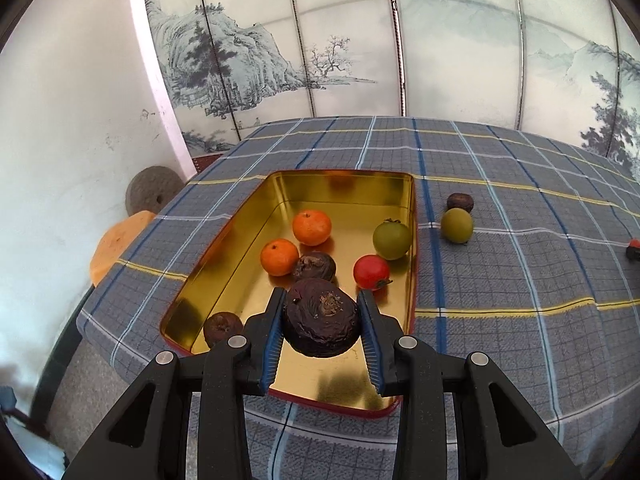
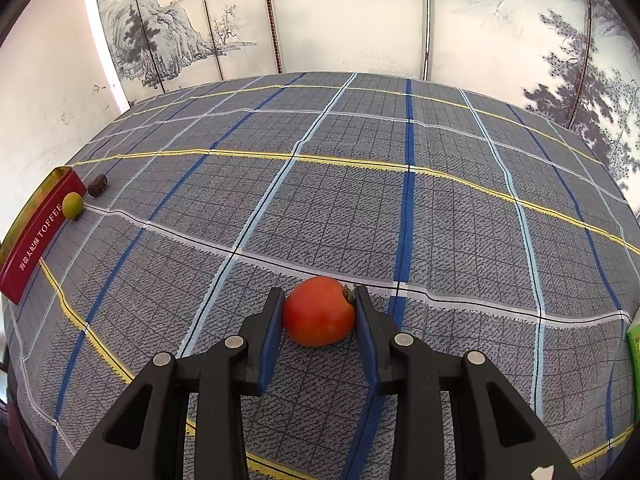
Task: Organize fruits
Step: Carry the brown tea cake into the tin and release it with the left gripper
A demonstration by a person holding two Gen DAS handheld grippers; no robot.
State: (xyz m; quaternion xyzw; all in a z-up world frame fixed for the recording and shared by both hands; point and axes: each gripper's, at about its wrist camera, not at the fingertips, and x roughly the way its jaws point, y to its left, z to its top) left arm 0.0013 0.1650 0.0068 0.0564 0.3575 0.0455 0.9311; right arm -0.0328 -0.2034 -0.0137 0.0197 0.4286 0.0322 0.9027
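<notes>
left gripper clamps a dark wrinkled purple fruit between its blue-padded fingers, above the near end of a gold-lined rectangular tin. ahead of it in the tin lie two oranges, a red tomato and a green fruit. right gripper grips a round red tomato over the plaid tablecloth.

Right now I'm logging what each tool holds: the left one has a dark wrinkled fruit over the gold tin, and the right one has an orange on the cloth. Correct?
Not quite. The right tool is closed on a red tomato, not an orange, as the right wrist view shows. The rest holds: the left tool grips a dark wrinkled fruit over the gold tin.
</notes>
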